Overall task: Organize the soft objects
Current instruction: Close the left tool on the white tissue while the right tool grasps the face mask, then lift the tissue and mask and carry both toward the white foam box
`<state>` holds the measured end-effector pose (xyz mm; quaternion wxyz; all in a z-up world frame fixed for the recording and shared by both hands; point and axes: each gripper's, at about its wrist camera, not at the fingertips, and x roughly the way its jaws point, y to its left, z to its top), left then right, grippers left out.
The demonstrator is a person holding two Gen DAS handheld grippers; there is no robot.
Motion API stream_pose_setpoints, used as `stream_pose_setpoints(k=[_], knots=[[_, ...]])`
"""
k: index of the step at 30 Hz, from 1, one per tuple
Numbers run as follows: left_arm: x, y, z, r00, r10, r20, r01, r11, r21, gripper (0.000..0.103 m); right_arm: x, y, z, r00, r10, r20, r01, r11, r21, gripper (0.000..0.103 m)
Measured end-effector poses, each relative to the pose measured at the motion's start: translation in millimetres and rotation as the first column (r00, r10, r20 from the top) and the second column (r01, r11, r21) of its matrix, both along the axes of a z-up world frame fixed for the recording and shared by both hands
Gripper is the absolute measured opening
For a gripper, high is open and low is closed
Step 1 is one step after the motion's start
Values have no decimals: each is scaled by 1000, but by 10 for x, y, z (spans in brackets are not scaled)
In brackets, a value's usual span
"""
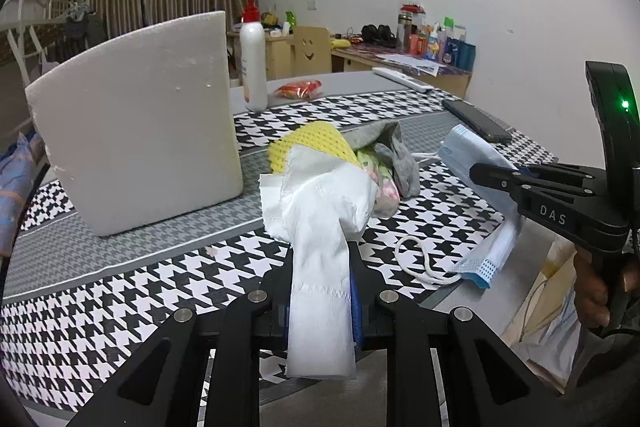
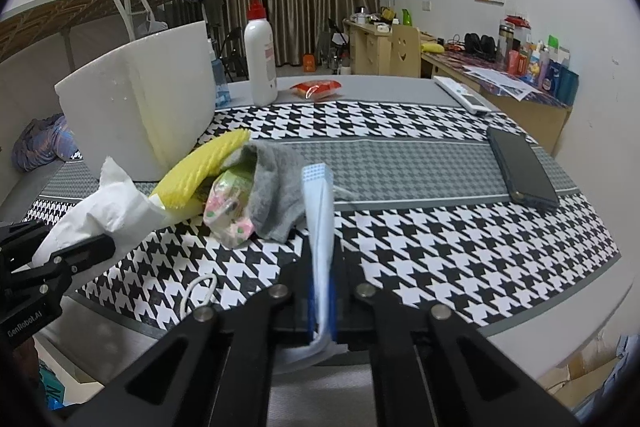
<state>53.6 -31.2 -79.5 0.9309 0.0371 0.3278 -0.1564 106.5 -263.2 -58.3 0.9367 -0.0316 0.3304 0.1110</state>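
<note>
My left gripper [image 1: 320, 259] is shut on a white tissue [image 1: 320, 227] and holds it above the near part of the table; the tissue also shows in the right wrist view [image 2: 100, 215]. My right gripper [image 2: 322, 247] is shut on a light blue face mask [image 2: 318, 219]; in the left wrist view the mask [image 1: 476, 163] hangs from it, its ear loop [image 1: 416, 263] trailing on the cloth. Behind them a yellow foam net [image 1: 316, 139], a grey sock [image 1: 396, 155] and a floral pouch [image 2: 228, 207] lie in a pile. A white foam box [image 1: 140, 139] stands to the left.
A houndstooth cloth [image 2: 440, 235] covers the table. A white pump bottle [image 2: 260, 55] and a red snack packet [image 2: 316, 89] stand at the far side. A black phone [image 2: 520, 167] lies at the right, a white power strip [image 2: 460, 93] beyond it.
</note>
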Motion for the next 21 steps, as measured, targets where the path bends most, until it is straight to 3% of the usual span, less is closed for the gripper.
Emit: stream_pose_setpoints(k=[21], knots=[[-40,70,478,995,25,101,-21,999,-40,22,-29,-2,474,993,-4,121,4,1000,5,7]])
